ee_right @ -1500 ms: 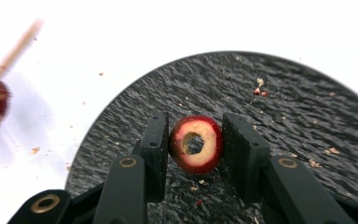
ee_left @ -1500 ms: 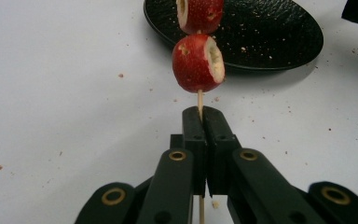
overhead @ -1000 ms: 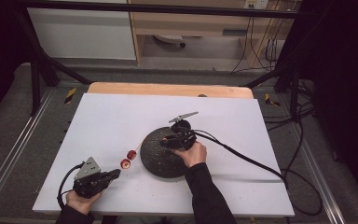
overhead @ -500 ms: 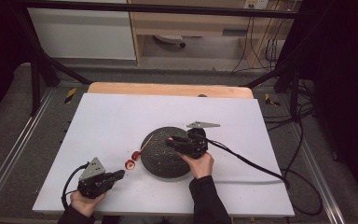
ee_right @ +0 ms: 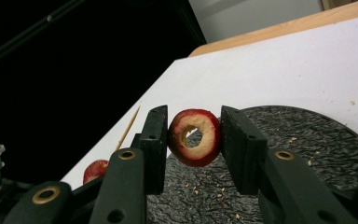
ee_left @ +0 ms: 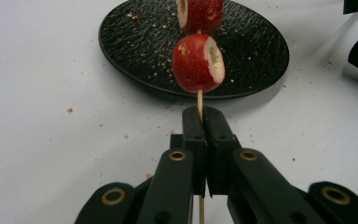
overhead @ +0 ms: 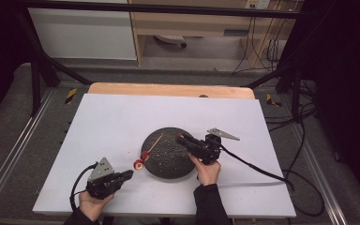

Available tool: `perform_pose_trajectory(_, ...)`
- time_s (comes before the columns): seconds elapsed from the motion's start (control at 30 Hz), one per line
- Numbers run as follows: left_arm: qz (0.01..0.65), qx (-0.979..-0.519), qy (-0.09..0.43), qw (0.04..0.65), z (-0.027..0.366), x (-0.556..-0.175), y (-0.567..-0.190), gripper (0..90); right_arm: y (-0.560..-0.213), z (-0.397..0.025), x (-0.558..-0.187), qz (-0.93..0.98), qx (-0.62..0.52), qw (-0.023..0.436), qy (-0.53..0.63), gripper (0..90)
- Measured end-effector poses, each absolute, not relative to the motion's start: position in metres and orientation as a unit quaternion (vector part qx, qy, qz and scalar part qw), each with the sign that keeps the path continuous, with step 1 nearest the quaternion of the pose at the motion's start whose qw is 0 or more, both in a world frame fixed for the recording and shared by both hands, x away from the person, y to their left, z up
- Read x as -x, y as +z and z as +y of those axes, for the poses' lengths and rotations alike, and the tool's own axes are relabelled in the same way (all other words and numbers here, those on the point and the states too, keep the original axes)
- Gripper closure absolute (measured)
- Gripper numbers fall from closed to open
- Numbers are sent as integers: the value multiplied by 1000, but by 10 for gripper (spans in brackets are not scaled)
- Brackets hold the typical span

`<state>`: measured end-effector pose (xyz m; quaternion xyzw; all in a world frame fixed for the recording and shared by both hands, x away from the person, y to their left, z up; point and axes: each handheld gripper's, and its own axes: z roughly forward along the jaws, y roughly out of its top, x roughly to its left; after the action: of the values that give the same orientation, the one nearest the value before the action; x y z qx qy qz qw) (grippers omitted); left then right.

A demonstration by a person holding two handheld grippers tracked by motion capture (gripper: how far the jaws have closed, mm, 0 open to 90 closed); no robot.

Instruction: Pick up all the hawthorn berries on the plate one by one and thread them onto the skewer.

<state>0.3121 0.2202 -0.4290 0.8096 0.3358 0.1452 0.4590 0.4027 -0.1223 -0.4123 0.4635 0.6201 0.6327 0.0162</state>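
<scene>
Two grippers are at work over our white table [overhead: 112, 117], with a round black plate [overhead: 168, 161] lying between them. We hold the right gripper [ee_right: 191, 135] above the plate's near edge, its jaws a fruit's width apart and pressed on either side of a red fruit ring [ee_right: 195, 137] with a hollowed middle, lifted clear of the crumb-strewn plate below. We keep the left gripper [ee_left: 201, 122] low over the table just short of the plate, jaws closed tight on a thin wooden skewer [ee_left: 199, 99] that runs straight out ahead of its tips. Two red fruit pieces [ee_left: 198, 63] sit threaded on that skewer, the nearer one just beyond the jaws, the farther one above the plate's rim. The skewer's bare point [ee_right: 128, 125] rises off to the left of the right gripper's jaws.
</scene>
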Motion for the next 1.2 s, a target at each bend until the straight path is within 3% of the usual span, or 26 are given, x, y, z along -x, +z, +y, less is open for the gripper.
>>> perform_pose_trajectory(0.5,332,-810,136,464,186,-320,-425,879,-424,-138,-400,542,-493,32,679,636)
perform_pose_trajectory(1.2,321,-812,112,475,170,-324,-434,879,-429,-134,-404,475,-502,44,721,637)
